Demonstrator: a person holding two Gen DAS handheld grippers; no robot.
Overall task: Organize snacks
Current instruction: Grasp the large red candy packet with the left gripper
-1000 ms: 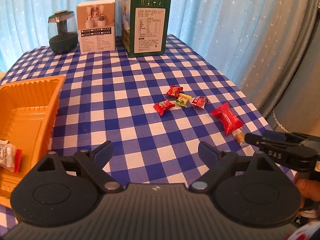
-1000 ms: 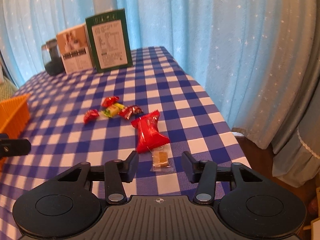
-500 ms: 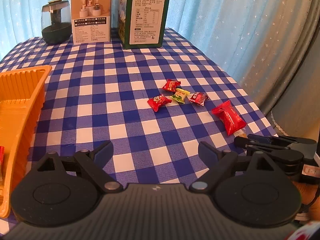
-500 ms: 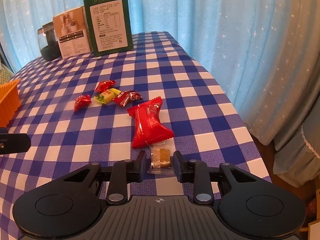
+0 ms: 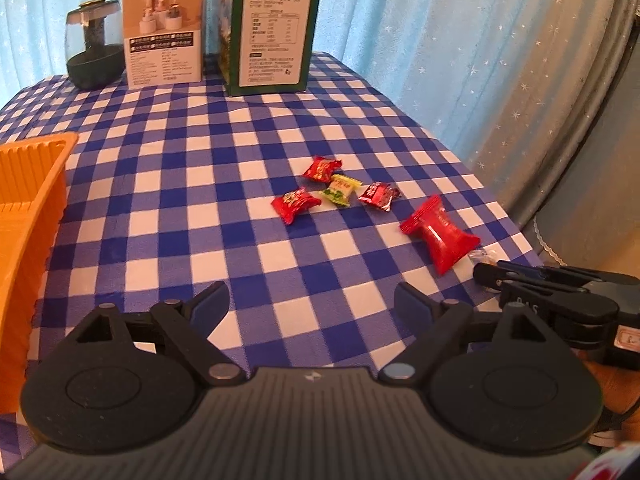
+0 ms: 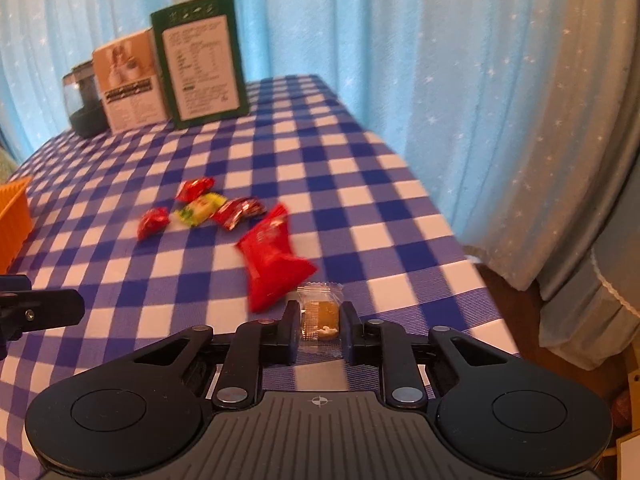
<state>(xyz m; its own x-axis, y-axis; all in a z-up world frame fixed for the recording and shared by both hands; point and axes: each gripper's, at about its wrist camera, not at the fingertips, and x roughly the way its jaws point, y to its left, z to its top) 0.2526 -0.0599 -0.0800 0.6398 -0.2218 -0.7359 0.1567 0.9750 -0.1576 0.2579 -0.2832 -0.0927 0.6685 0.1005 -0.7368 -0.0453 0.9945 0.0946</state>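
My right gripper is shut on a small clear-wrapped brown snack at the table's near right corner. A large red packet lies just beyond it, also in the left wrist view. Further left lie several small candies: red ones and a yellow-green one. My left gripper is open and empty above the cloth, left of the right gripper. The orange tray sits at the left.
A green box, a white box and a dark jar stand at the table's far edge. Blue curtains hang behind. The table's right edge drops off close to the snacks.
My right gripper closed its fingers on the clear-wrapped snack and lifted slightly, tilting the view. My left gripper drifted right and back, so the orange tray slid toward the left edge.
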